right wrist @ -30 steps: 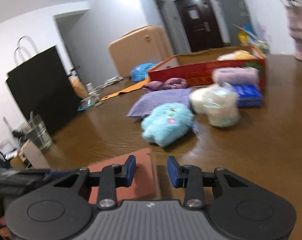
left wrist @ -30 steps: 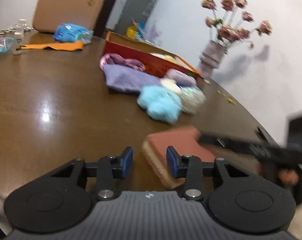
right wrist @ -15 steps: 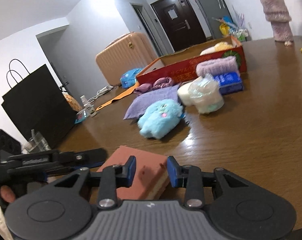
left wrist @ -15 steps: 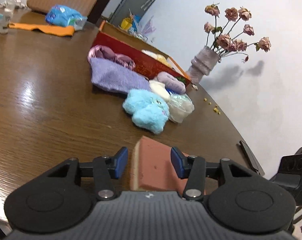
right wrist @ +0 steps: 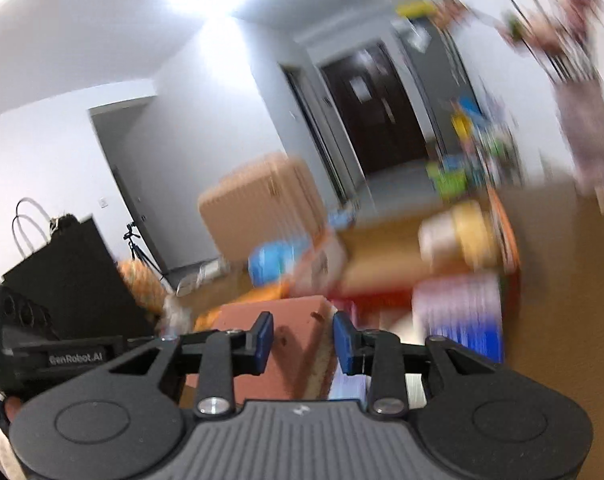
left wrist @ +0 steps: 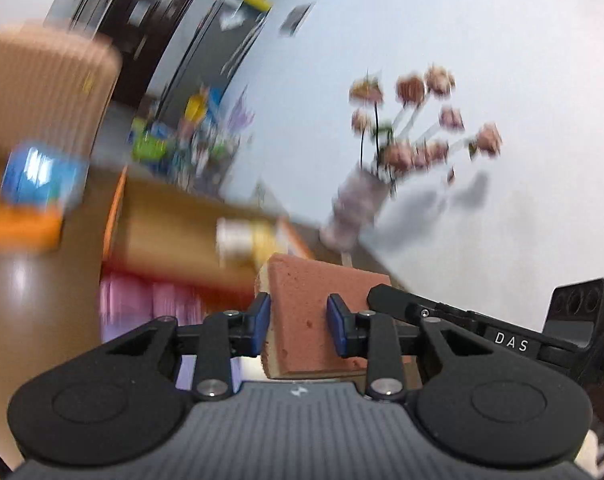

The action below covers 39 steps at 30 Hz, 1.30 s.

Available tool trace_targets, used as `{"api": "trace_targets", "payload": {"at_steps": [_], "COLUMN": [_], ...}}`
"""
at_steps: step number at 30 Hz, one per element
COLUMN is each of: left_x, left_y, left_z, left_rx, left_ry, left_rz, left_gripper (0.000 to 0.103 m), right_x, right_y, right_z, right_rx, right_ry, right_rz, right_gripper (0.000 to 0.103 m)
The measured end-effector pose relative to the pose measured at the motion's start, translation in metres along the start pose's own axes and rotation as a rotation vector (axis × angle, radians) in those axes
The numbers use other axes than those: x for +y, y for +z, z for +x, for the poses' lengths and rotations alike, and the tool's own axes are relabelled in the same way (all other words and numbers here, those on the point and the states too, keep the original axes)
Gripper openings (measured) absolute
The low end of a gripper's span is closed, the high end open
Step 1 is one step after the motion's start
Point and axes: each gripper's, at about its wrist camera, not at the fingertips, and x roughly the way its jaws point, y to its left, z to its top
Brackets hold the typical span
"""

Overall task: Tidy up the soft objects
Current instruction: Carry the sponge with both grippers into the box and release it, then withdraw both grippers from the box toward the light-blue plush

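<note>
A reddish-brown sponge block with a tan underside is held up off the table between both grippers. My left gripper is shut on one end of it. My right gripper is shut on the other end, where the sponge fills the gap between the blue pads. The red box with soft items inside lies just ahead, blurred by motion; it also shows in the right wrist view. A pink and purple cloth lies in front of the box.
A vase of dried flowers stands at the box's right end. A tan suitcase and a blue packet are at the far side. A black paper bag stands at the left.
Both grippers have closed on the sponge and lifted it off the table. It has been carried forward toward the red box. The views have tilted upward and are blurred.
</note>
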Motion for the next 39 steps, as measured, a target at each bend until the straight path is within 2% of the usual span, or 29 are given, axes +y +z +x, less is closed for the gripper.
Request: {"api": "trace_targets", "payload": {"at_steps": [3,5,8,10,14,17,19,20,23,24,27,30,34,39], "left_x": [0.017,0.037,0.082,0.112,0.160,0.178,0.178,0.177,0.177,0.173,0.160,0.135,0.094,0.049], "left_y": [0.079,0.122,0.149,0.147,0.126,0.116,0.114,0.114,0.118,0.120,0.128,0.141,0.155,0.161], "left_z": [0.048,0.093,0.162,0.204,0.272,0.292,0.290,0.288,0.286,0.284,0.267,0.240,0.187,0.118], "left_rx": [-0.001,0.035,0.124,0.173,0.292,0.339,0.319,0.312,0.314,0.307,0.291,0.269,0.237,0.176], "left_ry": [0.036,0.079,0.168,0.241,0.384,0.446,0.433,0.424,0.400,0.400,0.402,0.403,0.383,0.402], "left_rz": [0.032,0.066,0.009,-0.021,0.011,0.060,0.100,0.108,0.069,0.070,0.093,0.127,0.173,0.223], "left_gripper": [0.030,0.030,0.030,0.030,0.030,0.033,0.039,0.042,0.043,0.043,0.043,0.045,0.054,0.062], "right_x": [-0.012,-0.026,-0.056,-0.082,-0.121,-0.132,-0.130,-0.128,-0.124,-0.123,-0.115,-0.104,-0.093,-0.084], "right_y": [0.075,0.113,0.142,0.138,0.100,0.079,0.071,0.065,0.060,0.061,0.078,0.105,0.140,0.162], "right_z": [0.060,0.106,0.187,0.247,0.342,0.379,0.391,0.393,0.396,0.392,0.367,0.322,0.246,0.152], "right_rx": [-0.002,0.035,0.133,0.215,0.355,0.412,0.435,0.438,0.450,0.444,0.425,0.372,0.311,0.262], "right_ry": [-0.014,-0.027,-0.052,-0.076,-0.146,-0.158,-0.176,-0.186,-0.182,-0.171,-0.149,-0.171,-0.216,-0.289], "right_rz": [-0.031,-0.016,0.059,0.134,0.216,0.231,0.203,0.180,0.152,0.157,0.114,0.044,-0.039,-0.095], "right_gripper": [0.032,0.032,0.032,0.032,0.032,0.031,0.031,0.031,0.031,0.035,0.035,0.035,0.049,0.059]}}
